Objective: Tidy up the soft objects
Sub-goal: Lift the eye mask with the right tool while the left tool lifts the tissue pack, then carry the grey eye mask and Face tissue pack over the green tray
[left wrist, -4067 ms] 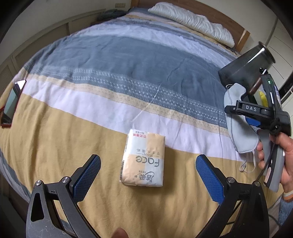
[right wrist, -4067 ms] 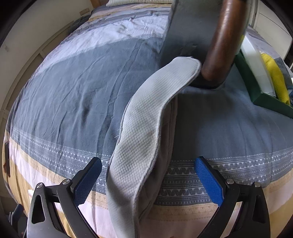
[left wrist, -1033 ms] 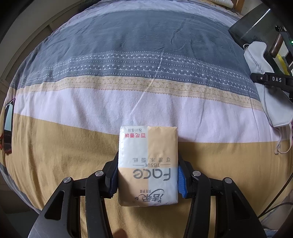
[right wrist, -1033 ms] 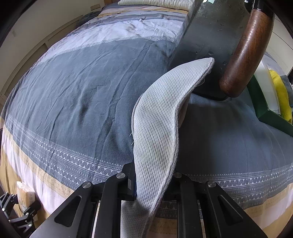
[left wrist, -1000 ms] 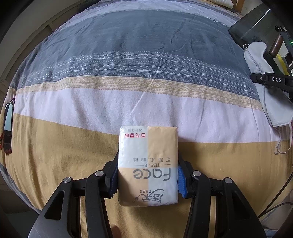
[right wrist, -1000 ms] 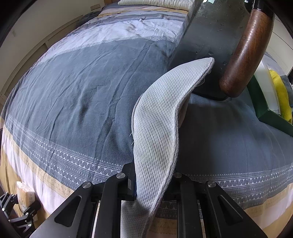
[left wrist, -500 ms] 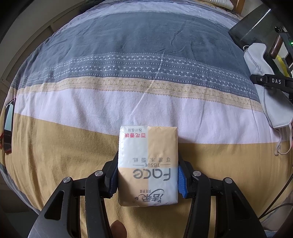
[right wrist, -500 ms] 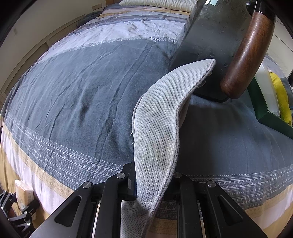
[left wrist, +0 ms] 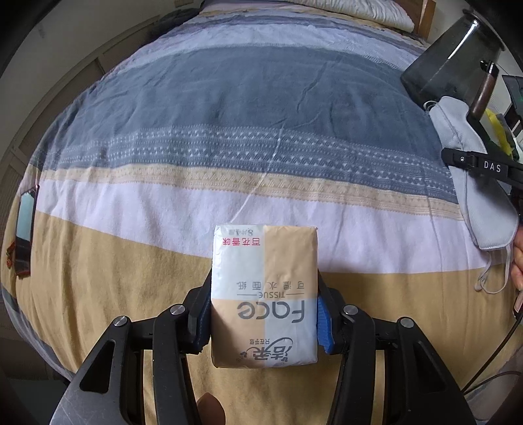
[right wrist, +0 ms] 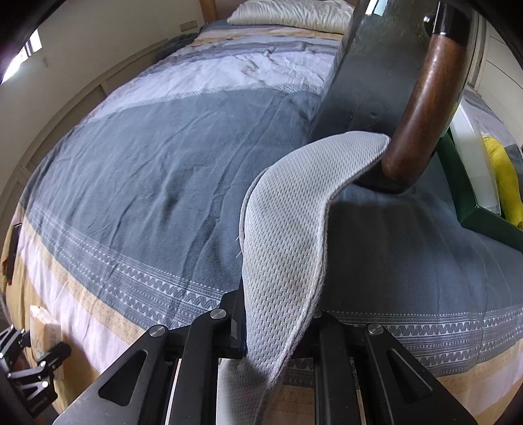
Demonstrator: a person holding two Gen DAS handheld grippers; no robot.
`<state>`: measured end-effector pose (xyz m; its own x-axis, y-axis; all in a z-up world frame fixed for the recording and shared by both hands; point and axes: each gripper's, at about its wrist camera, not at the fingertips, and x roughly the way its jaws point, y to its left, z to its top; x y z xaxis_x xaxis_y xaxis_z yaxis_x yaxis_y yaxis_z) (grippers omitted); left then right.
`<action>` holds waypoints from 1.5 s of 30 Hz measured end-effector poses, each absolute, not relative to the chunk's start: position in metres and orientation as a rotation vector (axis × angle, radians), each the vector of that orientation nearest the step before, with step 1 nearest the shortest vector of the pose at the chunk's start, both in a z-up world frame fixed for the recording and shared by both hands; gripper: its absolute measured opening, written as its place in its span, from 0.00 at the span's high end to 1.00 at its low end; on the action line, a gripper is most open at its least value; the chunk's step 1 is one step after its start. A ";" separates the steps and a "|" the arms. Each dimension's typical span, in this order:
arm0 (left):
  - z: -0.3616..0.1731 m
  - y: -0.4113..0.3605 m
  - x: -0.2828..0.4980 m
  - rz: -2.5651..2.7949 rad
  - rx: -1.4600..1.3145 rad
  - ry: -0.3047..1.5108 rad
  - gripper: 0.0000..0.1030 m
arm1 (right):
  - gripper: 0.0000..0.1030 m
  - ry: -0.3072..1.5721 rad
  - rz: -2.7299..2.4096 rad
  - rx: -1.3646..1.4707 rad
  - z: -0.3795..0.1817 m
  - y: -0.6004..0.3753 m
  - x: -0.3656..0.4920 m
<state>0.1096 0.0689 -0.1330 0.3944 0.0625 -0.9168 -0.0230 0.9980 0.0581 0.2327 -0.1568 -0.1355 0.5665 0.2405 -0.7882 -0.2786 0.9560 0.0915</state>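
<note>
My left gripper is shut on a beige and white pack of face tissues, its blue pads pressed on both sides of the pack, held just above the striped bedspread. My right gripper is shut on a grey mesh face mask, which sticks up between the jaws and curls towards a dark glass jug with a brown wooden handle. In the left wrist view the mask hangs from the right gripper at the far right, ear loops dangling. The tissue pack also shows at the right view's lower left.
A green tray with a yellow cloth and a clear box sits right of the jug. A phone in a red case lies at the bed's left edge. A pillow lies at the headboard. A wall runs along the bed's left side.
The left gripper has risen a little with the tissue pack, so more of the bed shows. The right gripper has tilted up with the mask; the pillow and headboard have come into view.
</note>
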 end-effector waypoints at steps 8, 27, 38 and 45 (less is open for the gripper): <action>-0.101 0.033 0.104 0.003 0.070 1.109 0.57 | 0.87 0.841 0.402 -0.046 -0.113 -0.178 0.200; -0.028 -0.138 0.101 -0.361 0.186 0.977 0.56 | 0.87 0.732 0.232 -0.090 -0.048 -0.378 0.092; 0.008 -0.262 0.138 -0.495 0.243 0.852 0.56 | 0.87 0.655 0.074 -0.170 0.007 -0.470 0.099; 0.010 -0.315 0.172 -0.523 0.246 0.821 0.56 | 0.87 0.609 0.024 -0.187 0.026 -0.499 0.140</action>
<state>0.1718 -0.3149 0.0102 0.5648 -0.3468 -0.7488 0.5322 0.8466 0.0092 0.1403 -0.4994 0.0261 0.8206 -0.0328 -0.5706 -0.0774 0.9828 -0.1678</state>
